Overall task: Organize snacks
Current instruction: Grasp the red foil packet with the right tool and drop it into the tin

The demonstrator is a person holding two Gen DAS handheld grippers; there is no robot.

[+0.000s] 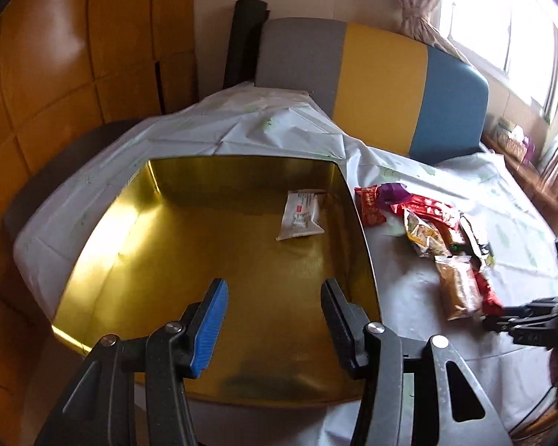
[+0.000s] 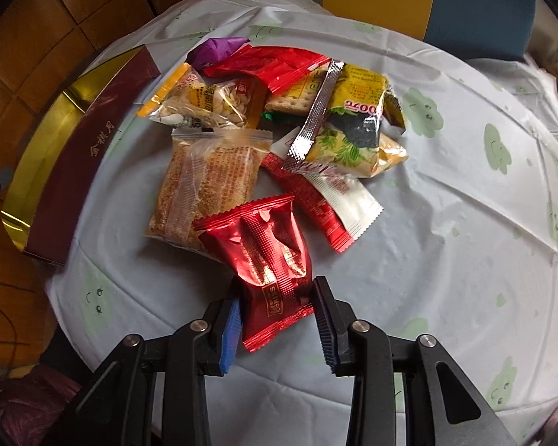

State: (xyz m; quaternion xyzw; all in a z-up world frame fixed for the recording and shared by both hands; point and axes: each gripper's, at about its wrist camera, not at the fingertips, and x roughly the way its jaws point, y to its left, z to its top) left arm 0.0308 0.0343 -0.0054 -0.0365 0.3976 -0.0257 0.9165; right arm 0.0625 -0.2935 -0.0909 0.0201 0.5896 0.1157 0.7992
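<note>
Our right gripper (image 2: 277, 310) pinches a red foil packet (image 2: 269, 260) near the tabletop's front edge, our left gripper (image 1: 275, 319) hangs parted and empty over the gold box (image 1: 104, 245), holding one white packet (image 1: 301, 215), and the pile (image 2: 279, 111) still waits mid-table.

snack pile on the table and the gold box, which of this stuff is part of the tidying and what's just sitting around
Part of the job:
- gold box, one white packet already inside
- red foil packet, gripped in the right tongs
- snack pile on the tablecloth
- left tongs, open over the box

Just lying about:
- striped chair
- curtain
</note>
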